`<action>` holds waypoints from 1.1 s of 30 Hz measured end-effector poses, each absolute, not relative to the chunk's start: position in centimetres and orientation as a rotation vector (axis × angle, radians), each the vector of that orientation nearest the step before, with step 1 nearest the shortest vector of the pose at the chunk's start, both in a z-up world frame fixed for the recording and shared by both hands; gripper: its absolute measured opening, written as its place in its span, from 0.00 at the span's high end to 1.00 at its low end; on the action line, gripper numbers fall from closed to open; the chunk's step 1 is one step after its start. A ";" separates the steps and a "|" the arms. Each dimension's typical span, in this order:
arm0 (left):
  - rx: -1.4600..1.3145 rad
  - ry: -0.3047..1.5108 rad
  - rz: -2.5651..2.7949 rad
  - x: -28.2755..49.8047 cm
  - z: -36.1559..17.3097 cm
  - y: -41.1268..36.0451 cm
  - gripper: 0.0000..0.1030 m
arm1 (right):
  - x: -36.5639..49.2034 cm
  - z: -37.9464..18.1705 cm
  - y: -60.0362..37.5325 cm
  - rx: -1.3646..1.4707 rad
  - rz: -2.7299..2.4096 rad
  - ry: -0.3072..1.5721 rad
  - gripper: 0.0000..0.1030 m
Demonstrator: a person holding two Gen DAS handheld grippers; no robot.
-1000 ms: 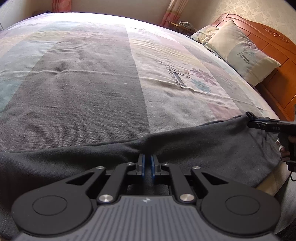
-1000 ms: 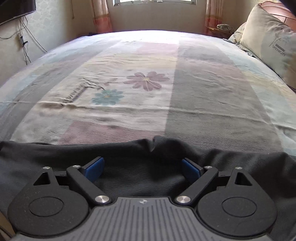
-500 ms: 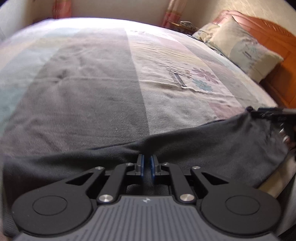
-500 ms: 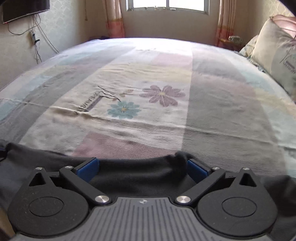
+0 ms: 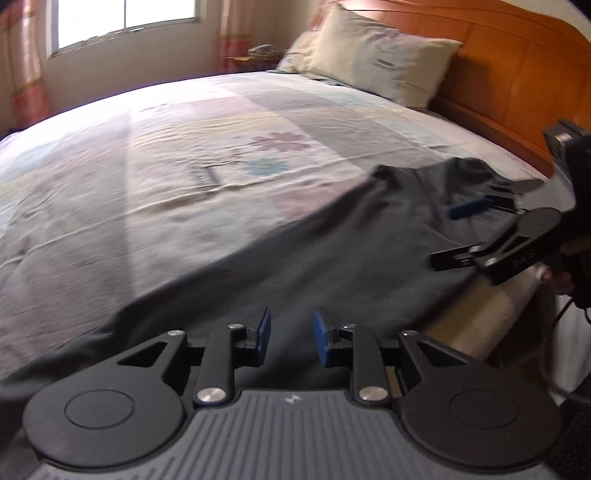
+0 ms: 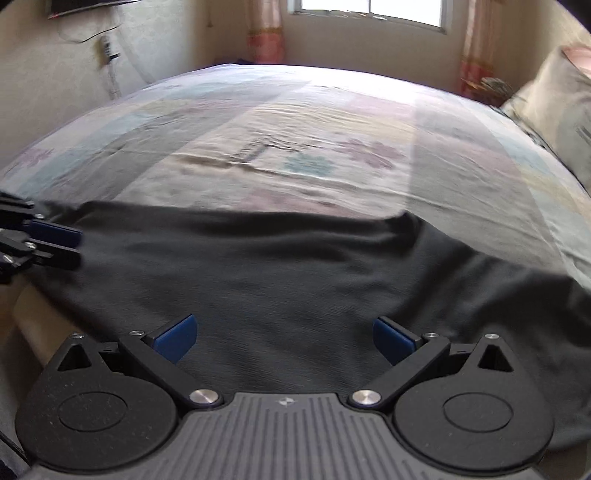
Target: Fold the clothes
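A dark grey garment (image 5: 332, 258) lies spread flat along the near edge of the bed, seen in the right wrist view as a wide dark band (image 6: 295, 266). My left gripper (image 5: 291, 334) hovers over its near part, open a little, with nothing between the blue pads. My right gripper (image 6: 284, 339) is open wide above the cloth and holds nothing. The right gripper (image 5: 458, 234) also shows at the right of the left wrist view, over the garment's far end. The left gripper (image 6: 66, 245) shows at the left edge of the right wrist view.
The bedspread (image 5: 184, 166) has pastel and grey stripes with flower prints. Pillows (image 5: 380, 70) lean on an orange wooden headboard (image 5: 517, 81). A window (image 6: 369, 11) and curtains stand behind the bed. The bed's side edge (image 5: 480, 314) is below the garment.
My left gripper was shut on the garment's edge and is now open, the cloth let go. Both grippers have drawn back and turned, and more of the garment now shows.
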State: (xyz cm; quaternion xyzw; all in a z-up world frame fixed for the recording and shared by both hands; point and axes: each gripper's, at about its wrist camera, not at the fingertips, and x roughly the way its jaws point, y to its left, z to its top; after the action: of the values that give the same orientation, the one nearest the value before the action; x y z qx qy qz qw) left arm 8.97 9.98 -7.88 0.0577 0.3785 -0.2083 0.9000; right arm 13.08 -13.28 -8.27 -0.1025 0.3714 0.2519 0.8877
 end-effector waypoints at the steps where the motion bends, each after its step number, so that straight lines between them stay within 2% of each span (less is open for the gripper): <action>1: 0.117 0.811 -0.438 8.9 -8.6 9.4 0.73 | 12.8 -8.7 -12.8 -0.236 0.534 0.779 0.00; 3: 0.081 0.855 -0.443 8.6 -9.6 9.1 0.73 | 12.6 -10.0 -12.5 -0.266 0.530 0.828 0.00; 6: -0.035 0.888 -0.441 7.8 -10.1 9.9 0.62 | 12.1 -10.8 -14.0 -0.201 0.525 0.826 0.00; 13: 0.001 0.822 -0.422 8.9 -7.5 10.2 0.59 | 11.8 -11.0 -14.2 -0.190 0.496 0.818 0.00; 17: -0.052 0.866 -0.347 10.2 -9.7 10.6 0.59 | 11.5 -10.6 -14.7 -0.177 0.490 0.792 0.00; 18: -0.065 0.878 -0.328 10.5 -10.3 10.7 0.56 | 11.5 -10.5 -14.8 -0.174 0.489 0.785 0.00; 21: -0.078 0.892 -0.308 10.3 -10.0 10.9 0.55 | 11.3 -10.0 -15.2 -0.165 0.486 0.764 0.00; 29: -0.069 0.813 -0.411 12.8 -7.1 8.5 0.55 | 10.9 -8.8 -16.6 -0.143 0.469 0.705 0.00; 33: -0.079 0.819 -0.474 15.4 -7.7 5.8 0.55 | 12.0 -7.1 -19.8 -0.158 0.345 0.649 0.00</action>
State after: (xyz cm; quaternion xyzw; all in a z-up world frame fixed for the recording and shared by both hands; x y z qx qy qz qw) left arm 15.40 5.78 -7.67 -0.0379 0.3944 -0.2281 0.8894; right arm 11.96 -19.78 -7.12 -0.0771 0.3168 0.1685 0.9302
